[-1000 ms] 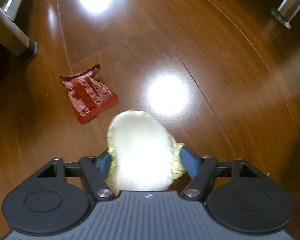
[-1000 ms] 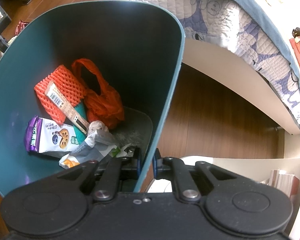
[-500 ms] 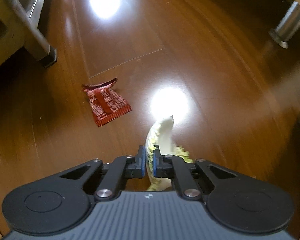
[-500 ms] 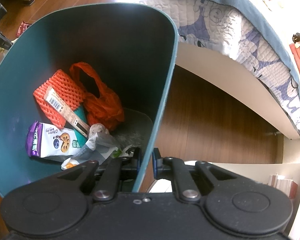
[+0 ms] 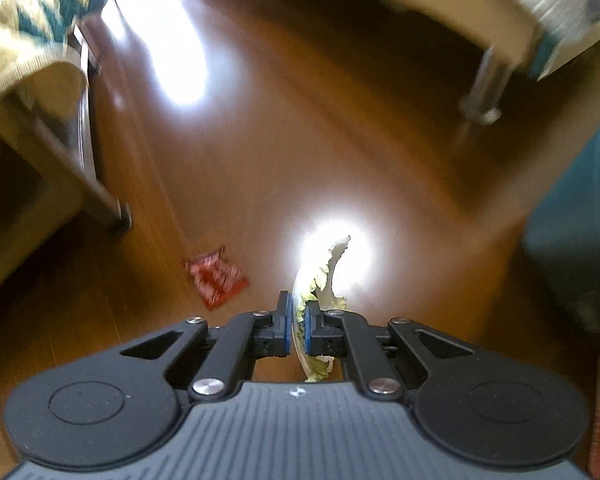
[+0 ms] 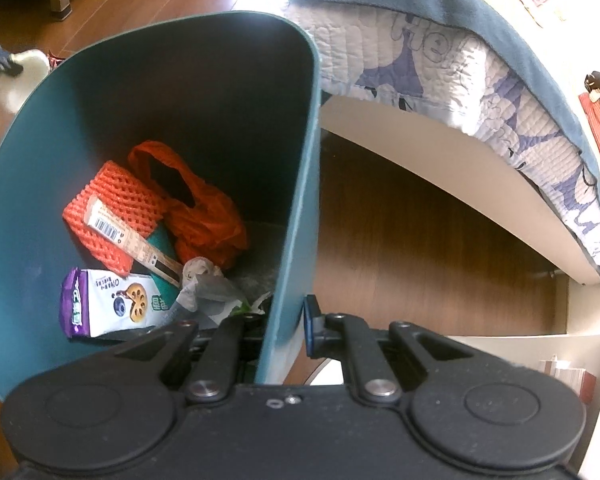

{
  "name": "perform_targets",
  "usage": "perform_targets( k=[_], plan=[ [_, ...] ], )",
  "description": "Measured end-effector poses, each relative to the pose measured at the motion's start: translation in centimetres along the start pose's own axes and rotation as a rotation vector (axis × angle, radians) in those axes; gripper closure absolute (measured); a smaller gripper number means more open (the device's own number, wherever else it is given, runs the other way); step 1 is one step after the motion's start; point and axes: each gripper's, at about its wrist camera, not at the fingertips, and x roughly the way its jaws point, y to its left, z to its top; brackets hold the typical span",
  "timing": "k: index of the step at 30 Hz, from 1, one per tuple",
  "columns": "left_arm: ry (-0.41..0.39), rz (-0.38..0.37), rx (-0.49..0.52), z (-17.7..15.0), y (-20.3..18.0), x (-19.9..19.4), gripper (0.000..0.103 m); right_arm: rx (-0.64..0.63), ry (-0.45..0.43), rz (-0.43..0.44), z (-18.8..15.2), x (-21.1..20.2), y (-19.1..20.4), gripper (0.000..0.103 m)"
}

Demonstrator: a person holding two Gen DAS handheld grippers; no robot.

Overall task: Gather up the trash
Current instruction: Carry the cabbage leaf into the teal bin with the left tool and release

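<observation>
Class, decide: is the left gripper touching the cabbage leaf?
Touching. The left wrist view shows the left gripper shut on the cabbage leaf, both pads pressed against it.

The left claw (image 5: pixel 297 325) is pinched nearly closed, the right claw (image 6: pixel 288 326) likewise clamped.

We see the cabbage leaf (image 5: pixel 320 276) clamped edge-on between our left gripper's (image 5: pixel 296 326) pads, sticking out ahead of them above the floor (image 5: pixel 300 140). On the floor to its left lies a snack wrapper (image 5: pixel 216 278), with a furniture leg (image 5: pixel 100 196) farther left and a metal leg (image 5: pixel 486 92) far right. Our right gripper (image 6: pixel 288 326) straddles the bin's (image 6: pixel 300 200) right wall, one finger inside, one outside. In the bin's bottom lie a foam net (image 6: pixel 112 208), a plastic bag (image 6: pixel 204 216) right of it, and a drink carton (image 6: pixel 104 304) nearest us. A bed (image 6: pixel 460 80) stands right of the bin.
</observation>
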Motion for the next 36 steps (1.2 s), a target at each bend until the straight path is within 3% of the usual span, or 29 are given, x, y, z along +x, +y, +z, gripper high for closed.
perform_targets(
  k=[7, 12, 18, 25, 30, 36],
  plan=[
    [-0.172, -0.128, 0.095, 2.4, -3.0, -10.2, 0.098, 0.004, 0.005, -0.005, 0.3, 0.1, 0.1, 0.094],
    [-0.21, -0.24, 0.178, 3.3, -7.4, -13.6, 0.098, 0.006, 0.003, -0.006, 0.3, 0.0, 0.2, 0.094],
    [-0.158, -0.302, 0.229, 4.6, -12.7, -11.8, 0.098, 0.014, -0.001, 0.001, 0.5, -0.1, 0.0, 0.094],
    [-0.108, -0.306, 0.261, 5.3, -17.4, -8.4, 0.098, 0.012, -0.011, 0.013, 0.3, -0.3, -0.2, 0.094],
    [-0.054, -0.295, 0.285, 5.6, -19.3, -6.1, 0.098, 0.017, -0.013, 0.023, 0.2, -0.3, -0.4, 0.094],
    [-0.05, -0.32, 0.28, 4.9, -18.2, -7.0, 0.098, 0.02, -0.011, 0.028, 0.1, -0.2, -0.6, 0.094]
  ],
)
